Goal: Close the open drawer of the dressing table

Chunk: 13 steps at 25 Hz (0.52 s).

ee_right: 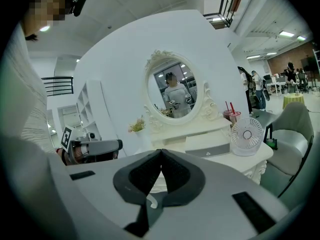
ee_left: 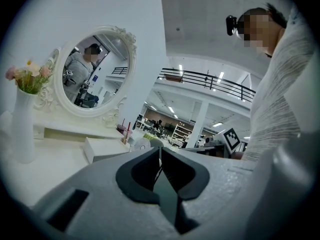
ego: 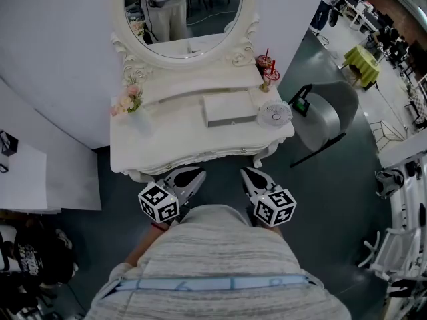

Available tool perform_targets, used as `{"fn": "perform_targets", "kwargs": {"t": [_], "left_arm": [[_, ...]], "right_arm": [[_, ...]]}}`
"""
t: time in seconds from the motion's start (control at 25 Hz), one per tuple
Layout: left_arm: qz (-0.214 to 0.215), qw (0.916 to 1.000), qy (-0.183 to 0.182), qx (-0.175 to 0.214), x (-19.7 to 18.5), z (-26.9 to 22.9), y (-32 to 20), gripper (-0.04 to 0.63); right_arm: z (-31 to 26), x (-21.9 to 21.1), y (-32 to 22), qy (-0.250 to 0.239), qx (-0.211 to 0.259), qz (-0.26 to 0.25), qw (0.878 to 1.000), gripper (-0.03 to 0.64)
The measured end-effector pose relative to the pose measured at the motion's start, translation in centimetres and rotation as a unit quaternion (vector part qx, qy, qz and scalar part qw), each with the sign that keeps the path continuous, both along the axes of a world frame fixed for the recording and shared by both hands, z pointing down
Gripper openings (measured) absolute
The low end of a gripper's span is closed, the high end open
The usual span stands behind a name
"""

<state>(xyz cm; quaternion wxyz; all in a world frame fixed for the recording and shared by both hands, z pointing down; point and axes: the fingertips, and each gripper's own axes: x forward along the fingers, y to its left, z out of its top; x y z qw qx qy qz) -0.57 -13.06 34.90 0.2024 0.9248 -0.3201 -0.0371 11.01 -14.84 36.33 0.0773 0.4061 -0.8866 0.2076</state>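
The white dressing table (ego: pixel 173 139) stands in front of me under an oval mirror (ego: pixel 183 12). Its small drawer (ego: pixel 230 109) sticks out from the shelf below the mirror onto the tabletop; it also shows as a white drawer (ee_right: pixel 207 146) with a knob, and as a drawer (ee_left: pixel 105 148) seen from the side. My left gripper (ego: pixel 195 177) and right gripper (ego: pixel 247 173) hang close to my body, just short of the table's front edge and well apart from the drawer. The left gripper (ee_left: pixel 160 151) and right gripper (ee_right: pixel 161 154) both have their jaws pressed together on nothing.
A vase of pink flowers (ego: pixel 133 105) stands on the table's left. A small white fan (ego: pixel 274 115) and two red drink cups (ego: pixel 267 69) sit on the right. A grey chair (ego: pixel 327 115) is to the right of the table, a white cabinet (ego: pixel 40 179) to the left.
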Motion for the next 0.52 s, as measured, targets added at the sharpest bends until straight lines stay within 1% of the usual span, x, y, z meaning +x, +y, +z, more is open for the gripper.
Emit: {"fn": "perform_targets", "kwargs": {"t": [0.16,0.28,0.4,0.52], "left_arm": [[0.012,0.9999,-0.003,0.002,0.5,0.1,-0.1,0.025],[0.022,0.9997,-0.003,0.01,0.9,-0.2,-0.2,0.025],[0.043,0.9988,0.017,0.015,2.0,-0.2,-0.9,0.025],[0.069,0.997,0.034,0.002,3.5,0.2,-1.3,0.025]], "right_arm": [[-0.4,-0.3,-0.2,0.0,0.007,-0.006,1.0,0.009],[-1.0,-0.3,-0.5,-0.002,0.018,-0.007,1.0,0.009],[-1.5,-0.3,-1.1,-0.01,0.027,-0.01,1.0,0.009],[-1.5,-0.6,-1.8,-0.009,0.03,-0.018,0.999,0.009]]}}
